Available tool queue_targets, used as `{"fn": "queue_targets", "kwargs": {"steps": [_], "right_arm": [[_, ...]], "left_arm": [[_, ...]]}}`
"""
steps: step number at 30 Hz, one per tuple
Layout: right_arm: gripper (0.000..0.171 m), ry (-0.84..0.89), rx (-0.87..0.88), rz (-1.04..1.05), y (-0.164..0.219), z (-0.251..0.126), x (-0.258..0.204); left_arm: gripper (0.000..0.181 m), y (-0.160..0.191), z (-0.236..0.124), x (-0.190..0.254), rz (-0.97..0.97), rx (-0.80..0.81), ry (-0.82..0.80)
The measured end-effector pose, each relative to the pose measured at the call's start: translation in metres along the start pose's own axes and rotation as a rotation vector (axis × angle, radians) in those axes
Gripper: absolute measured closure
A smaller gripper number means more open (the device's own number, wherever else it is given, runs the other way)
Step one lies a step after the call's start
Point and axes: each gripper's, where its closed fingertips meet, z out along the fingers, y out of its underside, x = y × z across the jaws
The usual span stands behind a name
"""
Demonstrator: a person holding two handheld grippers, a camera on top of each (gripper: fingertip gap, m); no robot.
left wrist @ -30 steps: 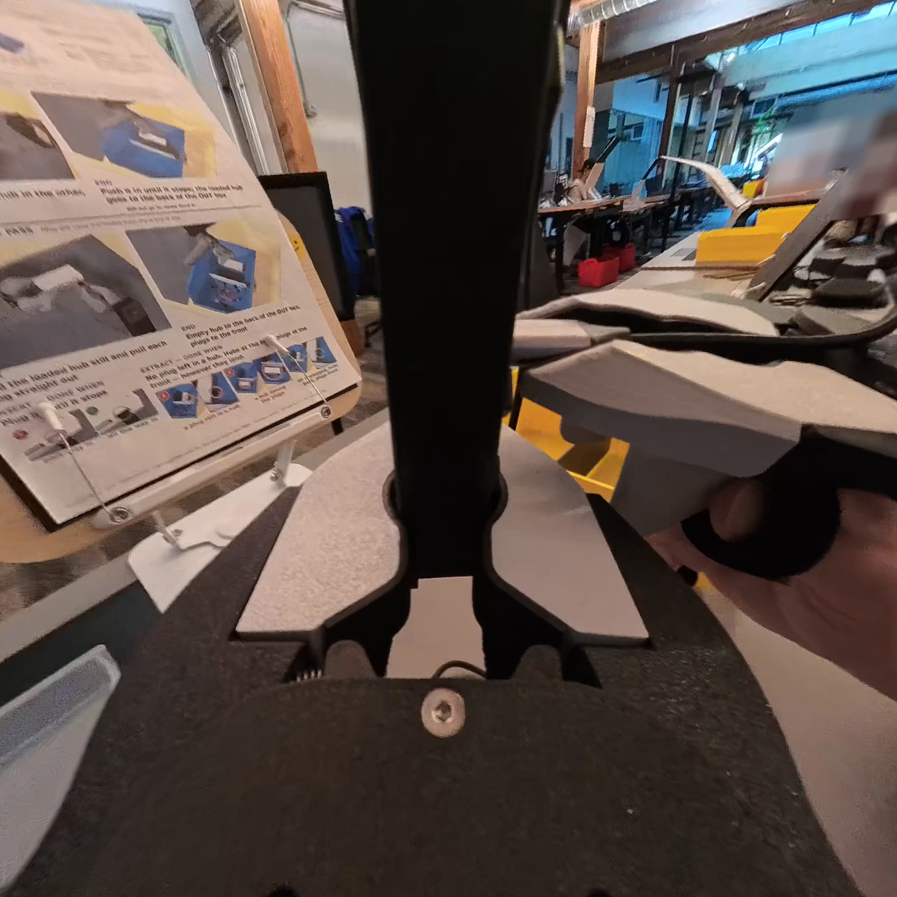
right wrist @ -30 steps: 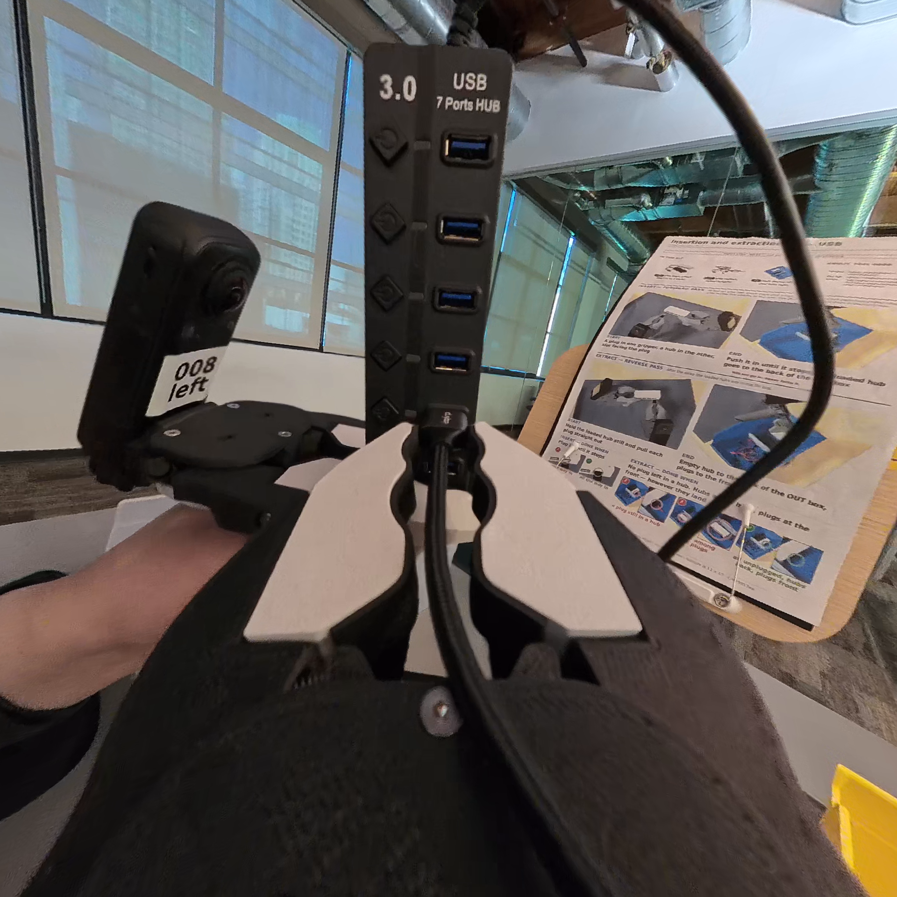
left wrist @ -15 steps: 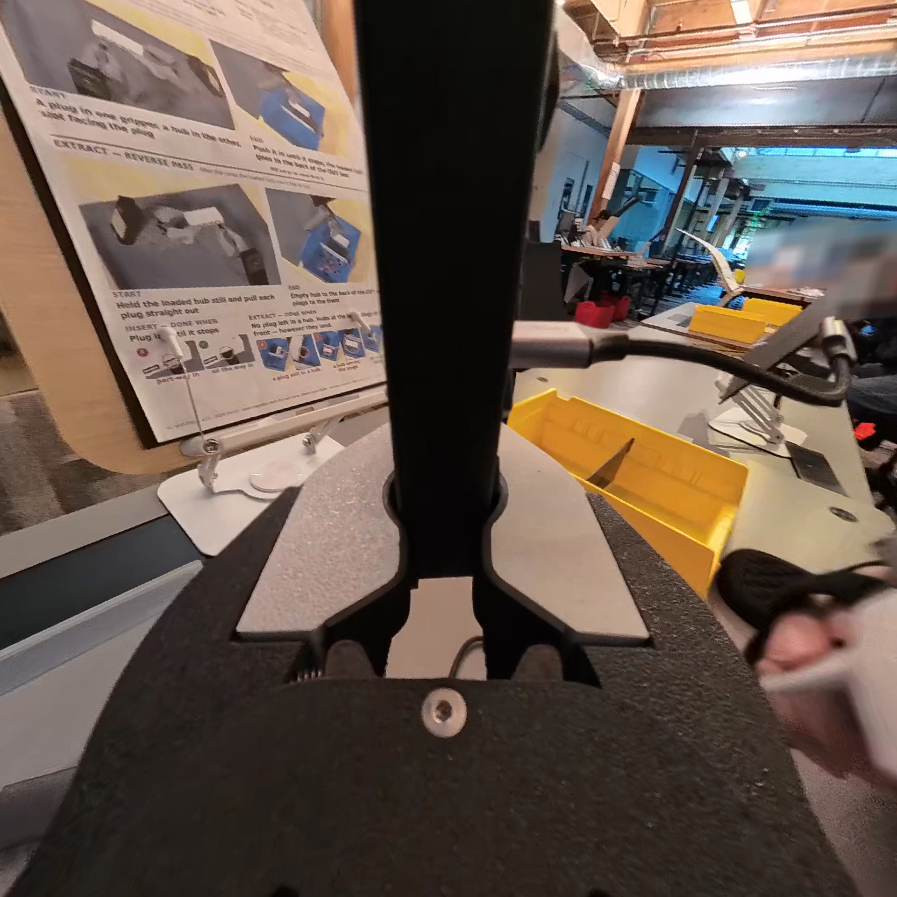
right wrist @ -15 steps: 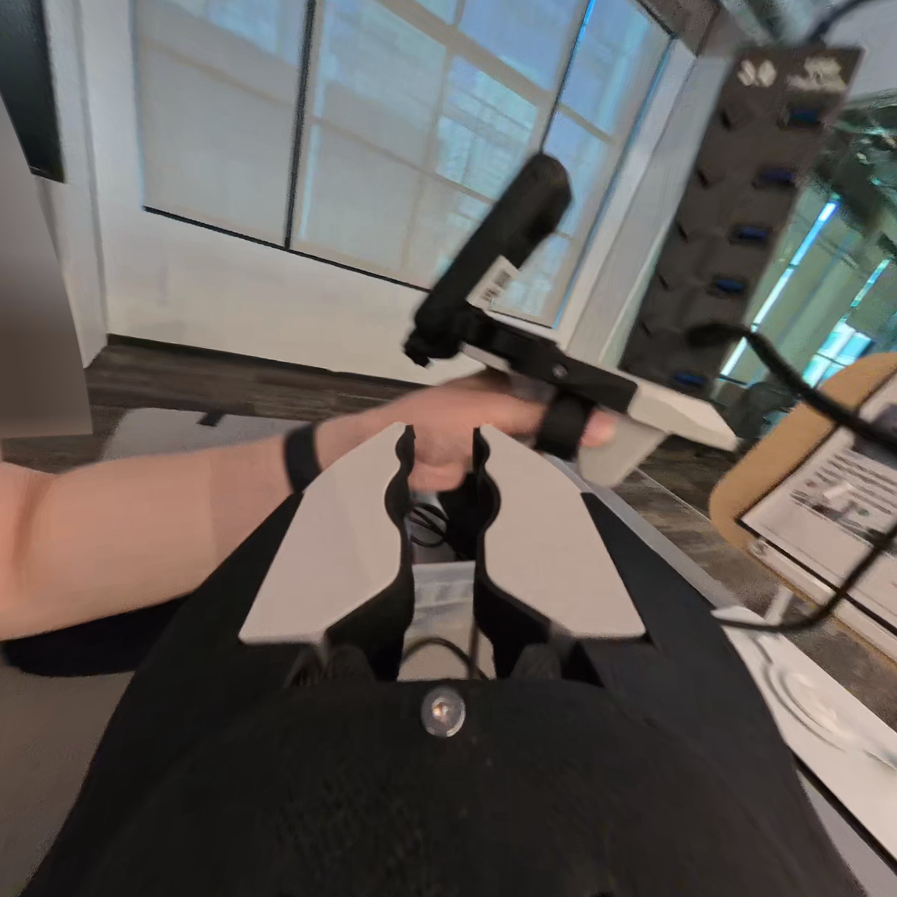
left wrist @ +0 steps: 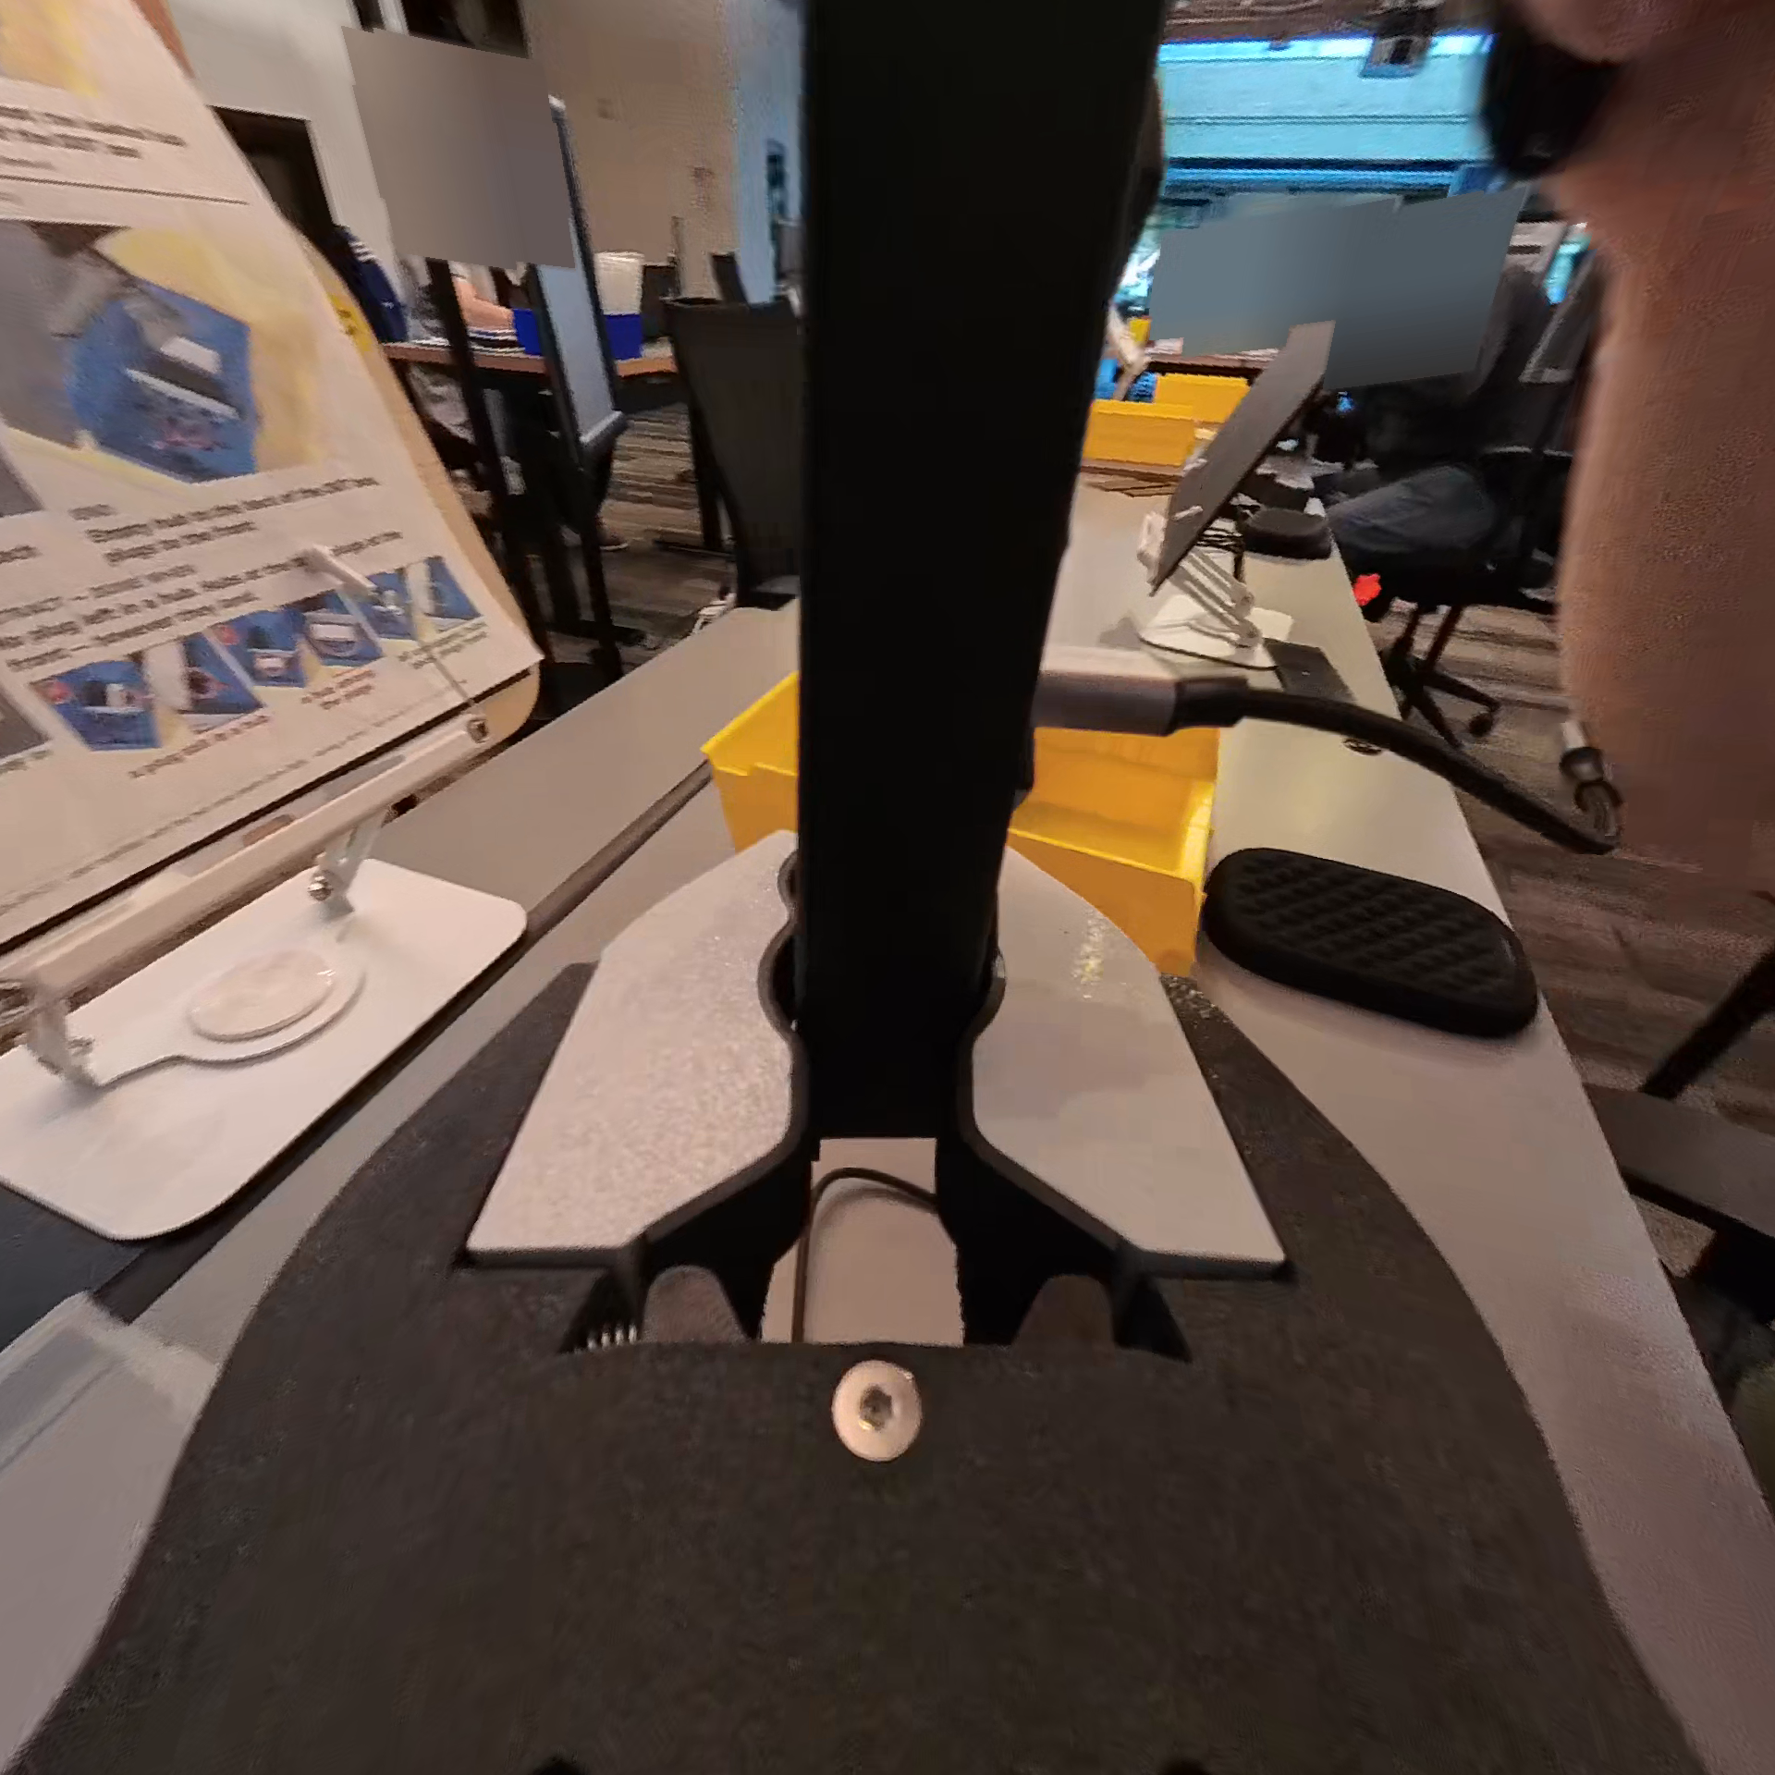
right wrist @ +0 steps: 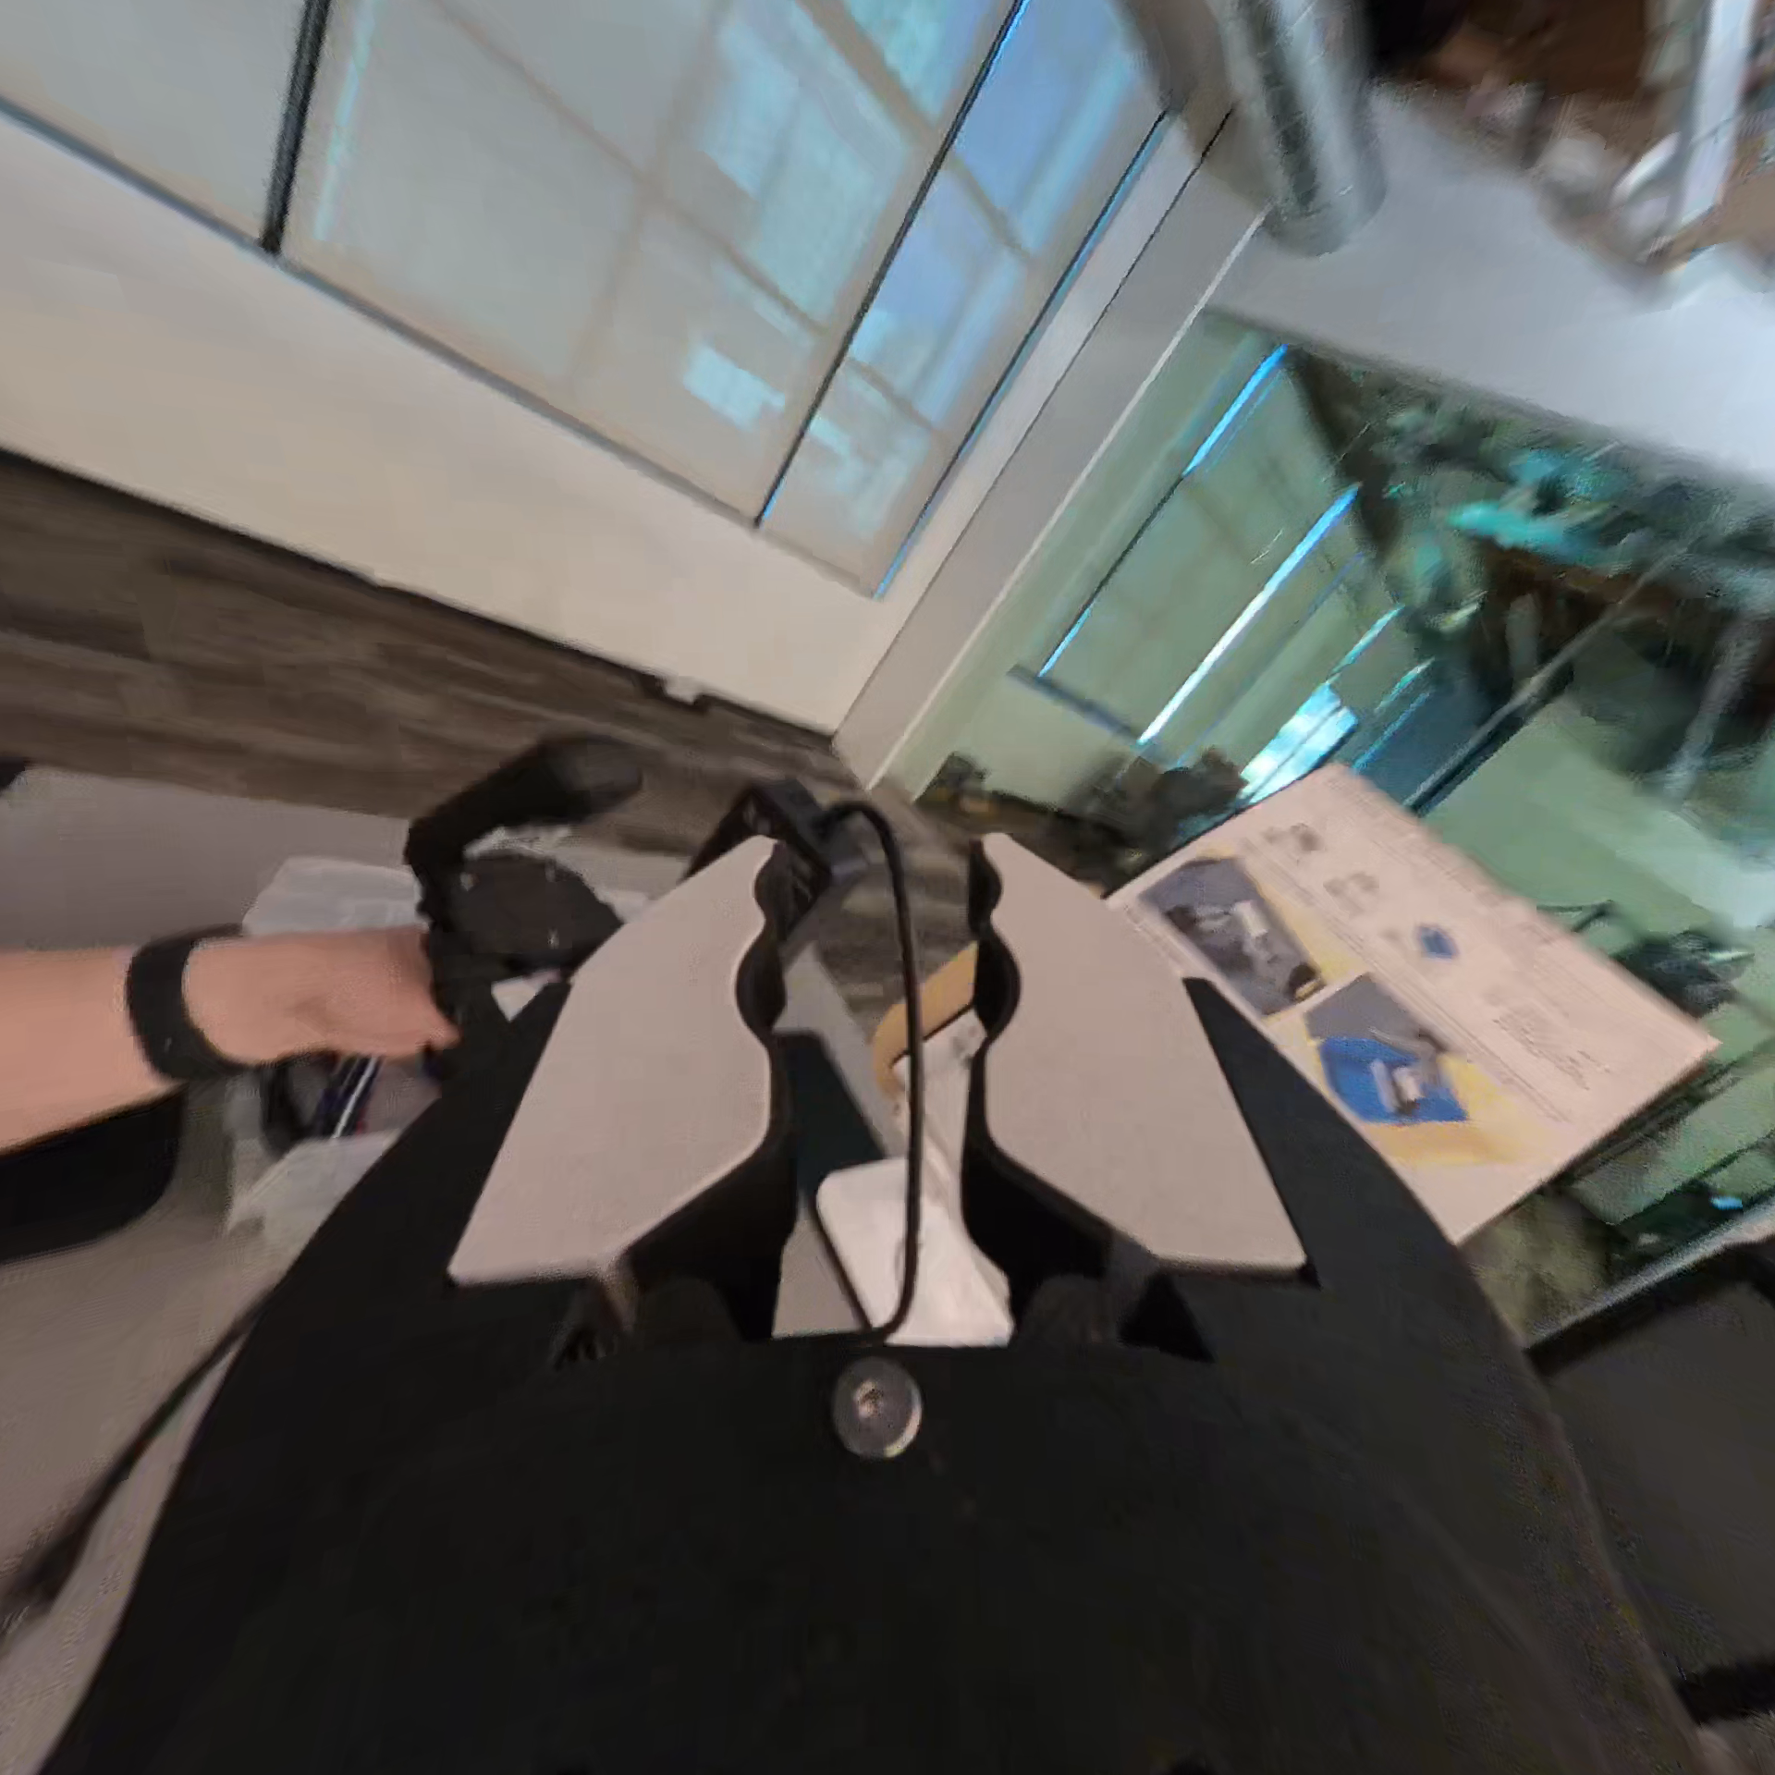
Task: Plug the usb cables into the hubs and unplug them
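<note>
Grey desk surface (left wrist: pixel 1297 768) runs away from the near edge toward a busy workshop, and over it the black USB hub (left wrist: pixel 960 480) stands upright, its long axis vertical, its lower end clamped between the pale pads of the left gripper (left wrist: pixel 879 1047), which is closed on it. From the hub's right side, about midway up, a grey-shelled plug (left wrist: pixel 1105 701) sticks out level and seated, its black cable (left wrist: pixel 1422 759) arching right and down past the table's right edge. The right gripper (right wrist: pixel 874 951) has its jaws apart and holds nothing; in its own blurred view the hub and plug lie ahead and slightly left of the gap, near the far tip of its left pad (right wrist: pixel 653 1057), with the cable looping back through the opening. The hand (right wrist: pixel 317 989) carrying the left tool shows at left. My judgement is that the coming move turns on lining the open jaws with the plug's horizontal axis, at right angles to the hub, so any pull goes straight out to the right. Room there looks fair: a yellow bin (left wrist: pixel 1105 836) sits behind and below the hub, a black ribbed pad (left wrist: pixel 1364 951) lies near the right edge, and an instruction sheet on a stand (left wrist: pixel 240 576) closes off the left.
</note>
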Motion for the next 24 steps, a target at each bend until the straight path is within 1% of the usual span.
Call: {"fn": "queue_targets", "kwargs": {"steps": [1,3,4,6,7,9,10,12,13,15,16,17,19,21,24], "right_arm": [[0.129,-0.08,-0.06,0.042,0.015,0.005,0.002],[0.129,-0.248,-0.164,0.146,0.042,0.009,-0.004],[0.129,-0.264,-0.169,0.184,0.051,0.009,-0.002],[0.128,-0.253,-0.159,0.211,0.066,0.004,0.002],[0.127,-0.222,-0.158,0.212,0.075,-0.001,0.005],[0.125,-0.158,-0.097,0.24,0.091,-0.015,0.009],[0.125,-0.119,-0.059,0.271,0.102,-0.024,0.011],[0.126,-0.038,-0.028,0.379,0.14,-0.037,0.01],[0.126,-0.043,-0.027,0.483,0.161,-0.039,0.001],[0.124,-0.181,-0.019,0.712,0.189,-0.038,-0.04],[0.124,-0.238,-0.004,0.779,0.196,-0.036,-0.062],[0.123,-0.277,0.0,0.793,0.203,-0.034,-0.085],[0.12,-0.332,-0.063,0.712,0.221,-0.029,-0.131],[0.118,-0.423,-0.158,0.577,0.234,-0.026,-0.178],[0.117,-0.485,-0.278,0.448,0.24,-0.02,-0.224]], "left_arm": [[0.156,0.0,0.002,0.005,0.001,0.0,0.026],[0.156,-0.001,0.004,0.013,0.003,0.001,0.066],[0.156,-0.001,0.005,0.016,0.001,0.003,0.078],[0.156,-0.003,0.007,0.02,-0.011,0.01,0.096],[0.156,-0.004,0.006,0.021,-0.017,0.017,0.101],[0.156,-0.008,0.004,0.021,-0.023,0.032,0.103],[0.156,-0.01,0.002,0.021,-0.024,0.042,0.102],[0.156,-0.016,-0.004,0.021,-0.023,0.061,0.106],[0.156,-0.018,-0.007,0.021,-0.02,0.068,0.111],[0.156,-0.021,-0.012,0.022,-0.015,0.074,0.118],[0.156,-0.022,-0.015,0.021,-0.013,0.077,0.113],[0.156,-0.024,-0.017,0.02,-0.012,0.082,0.106],[0.156,-0.027,-0.022,0.019,-0.011,0.09,0.102],[0.156,-0.029,-0.026,0.018,-0.008,0.098,0.097],[0.156,-0.032,-0.031,0.017,-0.018,0.11,0.097]]}}
